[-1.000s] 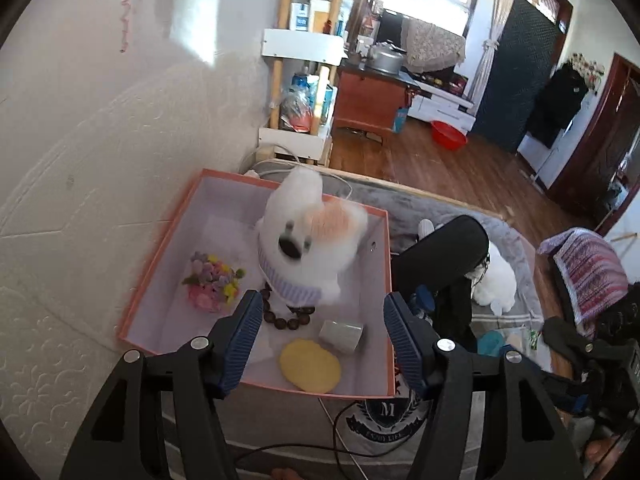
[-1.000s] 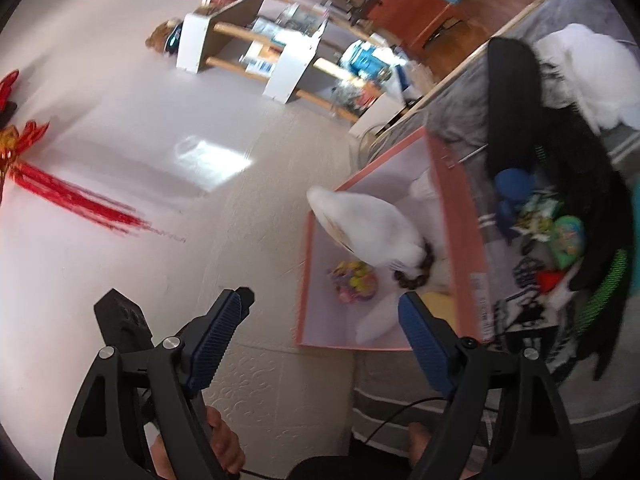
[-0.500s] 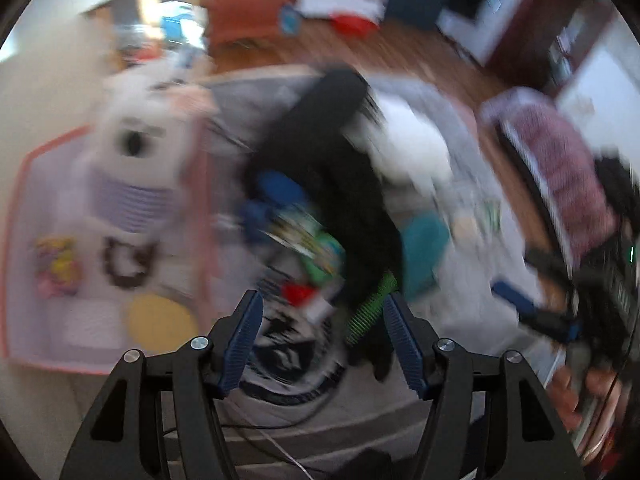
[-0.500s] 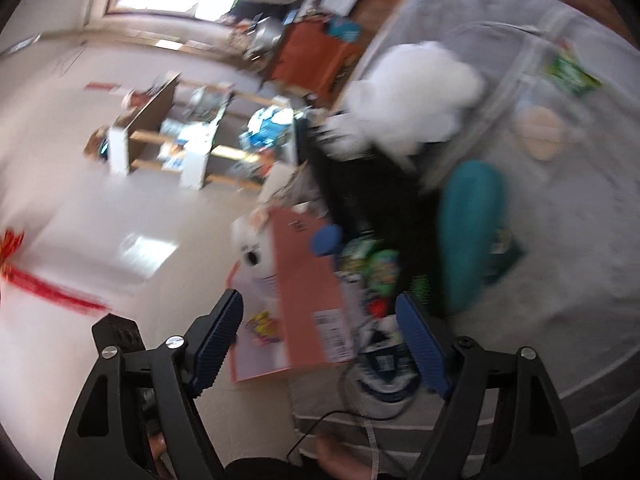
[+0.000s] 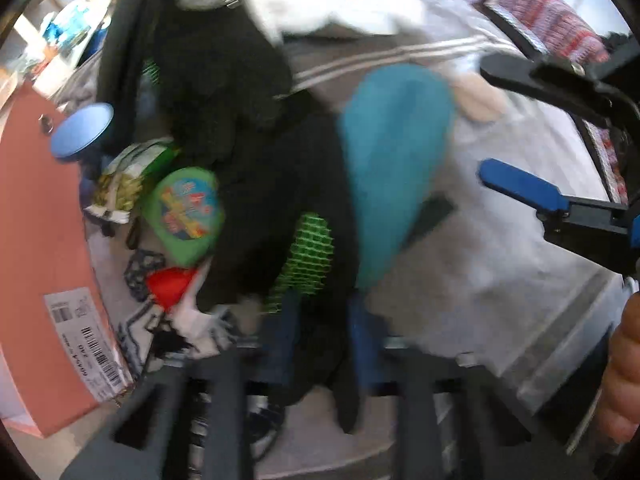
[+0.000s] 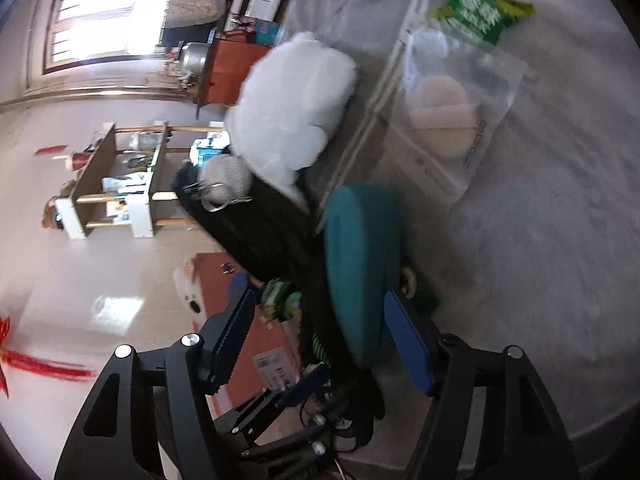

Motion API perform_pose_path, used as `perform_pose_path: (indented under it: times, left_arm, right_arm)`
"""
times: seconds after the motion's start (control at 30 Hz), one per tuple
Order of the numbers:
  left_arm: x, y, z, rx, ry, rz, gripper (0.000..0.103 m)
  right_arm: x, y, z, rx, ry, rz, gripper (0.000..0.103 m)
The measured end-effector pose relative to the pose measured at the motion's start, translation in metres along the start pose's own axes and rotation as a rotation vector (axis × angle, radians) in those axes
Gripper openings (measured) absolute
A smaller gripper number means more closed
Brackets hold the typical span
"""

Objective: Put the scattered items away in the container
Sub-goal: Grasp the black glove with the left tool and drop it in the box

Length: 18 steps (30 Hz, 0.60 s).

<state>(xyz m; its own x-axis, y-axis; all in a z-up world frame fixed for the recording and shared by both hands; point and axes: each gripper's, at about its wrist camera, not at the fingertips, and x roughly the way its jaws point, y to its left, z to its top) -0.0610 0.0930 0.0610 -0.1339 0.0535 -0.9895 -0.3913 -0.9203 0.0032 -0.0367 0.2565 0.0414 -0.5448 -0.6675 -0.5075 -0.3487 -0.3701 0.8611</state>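
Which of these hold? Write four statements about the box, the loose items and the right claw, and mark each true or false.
1. The teal pouch lies outside the pink box. True.
2. The right claw is shut on the teal pouch. False: its fingers stand wide apart and hold nothing.
3. A barcode label is stuck on the box's outer wall. True.
4. The clear zip bag with round pads lies inside the box. False: it lies on the grey blanket, away from the box.
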Motion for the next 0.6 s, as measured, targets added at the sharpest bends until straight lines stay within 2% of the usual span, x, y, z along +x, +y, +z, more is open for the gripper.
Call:
perform_pose_path:
  times: [0.07,0.13,0.2,0.27,0.33,0.47,0.5,0.53,0.57,0.6]
  left_arm:
    - [-0.007,0.017,0.001,-0.055,-0.012,-0.054,0.009]
    - [-0.022,0.035,-0.001,-0.097,-0.031,-0.099,0.009]
    - [-0.039,0.055,-0.003,-0.139,-0.035,-0.147,0.009]
    - [-0.062,0.077,-0.006,-0.174,-0.050,-0.189,0.009]
    - [-0.087,0.097,-0.011,-0.196,-0.077,-0.220,0.009]
    - [-0.132,0.139,-0.023,-0.269,-0.138,-0.271,0.009]
    - [-0.143,0.150,-0.026,-0.288,-0.154,-0.278,0.009]
    - [-0.156,0.164,-0.031,-0.307,-0.179,-0.273,0.009]
    - [-0.164,0.176,-0.033,-0.317,-0.194,-0.264,0.009]
    - [-0.173,0.188,-0.036,-0.338,-0.213,-0.257,0.009]
  right_arm:
    - [0.006,-0.003,0.006,0.013,-0.001,-0.002,0.067]
    - [0.010,0.014,0.013,-0.027,-0.009,0.054,0.067]
    - [0.021,0.052,0.021,-0.153,-0.010,0.073,0.067]
    - [0.039,0.083,0.027,-0.279,-0.009,0.016,0.067]
    - [0.070,0.109,0.029,-0.405,0.009,-0.111,0.067]
    - [0.136,0.117,0.026,-0.488,0.091,-0.303,0.067]
    - [0.153,0.115,0.025,-0.502,0.111,-0.342,0.063]
    - [0.162,0.114,0.024,-0.521,0.112,-0.372,0.039]
    - [0.167,0.112,0.022,-0.530,0.114,-0.392,0.034]
    - [0.165,0.109,0.022,-0.511,0.109,-0.379,0.024]
